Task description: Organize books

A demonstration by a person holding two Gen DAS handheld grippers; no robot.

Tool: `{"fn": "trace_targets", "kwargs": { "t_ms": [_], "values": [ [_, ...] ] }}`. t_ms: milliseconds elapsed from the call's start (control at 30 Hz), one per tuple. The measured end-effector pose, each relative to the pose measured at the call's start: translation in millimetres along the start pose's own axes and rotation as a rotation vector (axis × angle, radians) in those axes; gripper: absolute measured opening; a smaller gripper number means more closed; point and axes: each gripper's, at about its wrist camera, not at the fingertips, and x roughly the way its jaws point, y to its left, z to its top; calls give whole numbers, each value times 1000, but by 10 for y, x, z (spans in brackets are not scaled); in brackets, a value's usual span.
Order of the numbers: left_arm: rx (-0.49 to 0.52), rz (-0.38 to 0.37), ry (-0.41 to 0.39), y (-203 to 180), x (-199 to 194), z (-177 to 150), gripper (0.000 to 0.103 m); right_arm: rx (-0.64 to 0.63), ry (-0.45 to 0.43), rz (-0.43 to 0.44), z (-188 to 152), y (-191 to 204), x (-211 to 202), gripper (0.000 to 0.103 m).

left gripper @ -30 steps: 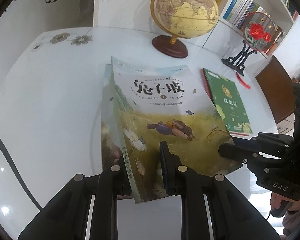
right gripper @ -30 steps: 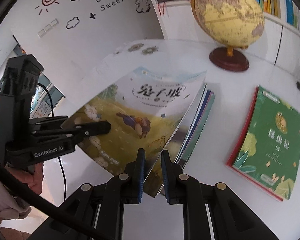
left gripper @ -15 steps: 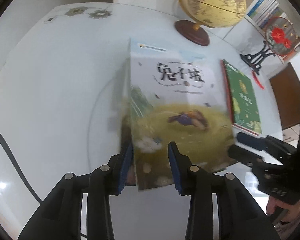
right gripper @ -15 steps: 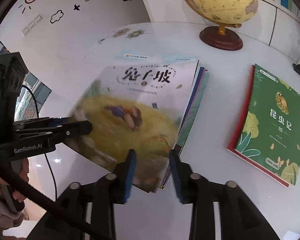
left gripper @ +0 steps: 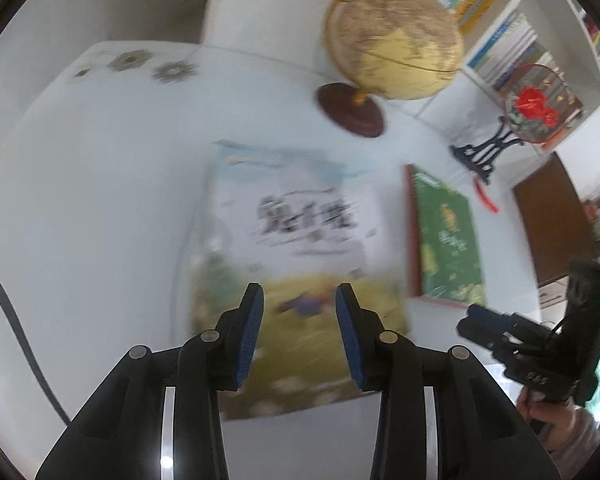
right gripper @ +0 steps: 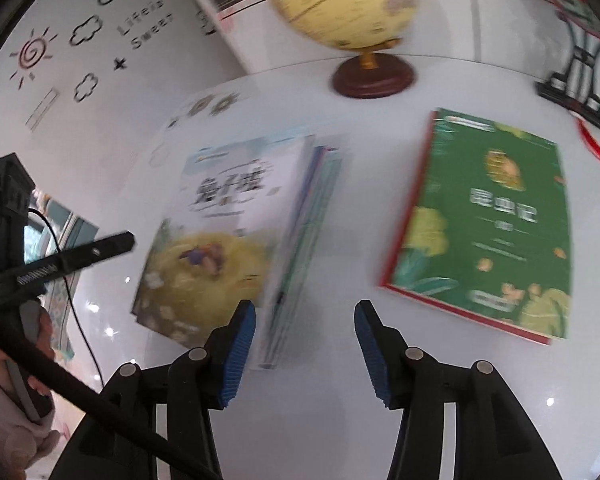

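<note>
Rabbit-cover book (left gripper: pixel 296 264) is seen lying flat on the white table (left gripper: pixel 92 200), on top of a small stack (right gripper: pixel 308 240) whose page edges stick out along its right side. Green book (right gripper: pixel 488 224) lies flat just beside the stack on the right, apart from it — not yet gathered in. Globe (left gripper: pixel 392 36) stands behind both books; a fan ornament on a black stand (left gripper: pixel 512 120) sits at the far right.

Risks, as judged: the stack is staggered, so a sideways nudge could fan it out further; the green book is thin and flat on a glossy top, so a pinch may slide it rather than lift it; a careless sweep could clip the globe's base.

Left gripper (left gripper: pixel 300 324) is held wide apart above the near end of the rabbit cover, nothing clamped. Right gripper (right gripper: pixel 304 344) is spread wide too, empty, over bare table between stack and green book. Contact with the books cannot be confirmed — both views are motion-blurred.
</note>
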Motion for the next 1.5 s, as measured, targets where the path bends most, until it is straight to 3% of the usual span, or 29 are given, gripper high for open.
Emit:
{"fn": "trace_targets", "kwargs": {
  "t_ms": [167, 367, 567, 667, 867, 1167, 1233, 1300, 1433, 1500],
  "values": [
    [81, -11, 23, -517, 252, 121, 35, 82, -30, -40, -29, -472, -222, 50],
    [135, -129, 75, -1185, 677, 266, 35, 181, -50, -61, -19, -1049, -427, 50],
    [113, -214, 151, -1537, 1121, 244, 35, 274, -43, -46, -22, -1542, -470, 51],
    [105, -208, 184, -1623, 1310, 246, 35, 293, -28, -49, -27, -1740, -405, 51],
    [129, -120, 194, -1717, 1560, 285, 35, 344, -15, -13, -43, -2003, -233, 51],
    [136, -69, 222, -1661, 1718, 288, 35, 355, -35, 30, -75, -2114, -125, 51],
    [142, -82, 219, -1663, 1725, 264, 39, 360, -44, 45, -80, -2125, -121, 51],
    [141, -110, 219, -1692, 1724, 243, 51, 379, -55, 78, -101, -2141, -112, 55],
    [193, -61, 206, -1833, 1706, 152, 52, 408, -64, 131, -120, -2176, -107, 59],
    [215, -48, 205, -1905, 1671, 101, 52, 416, -45, 146, -115, -2197, -121, 52]
  ]
}}
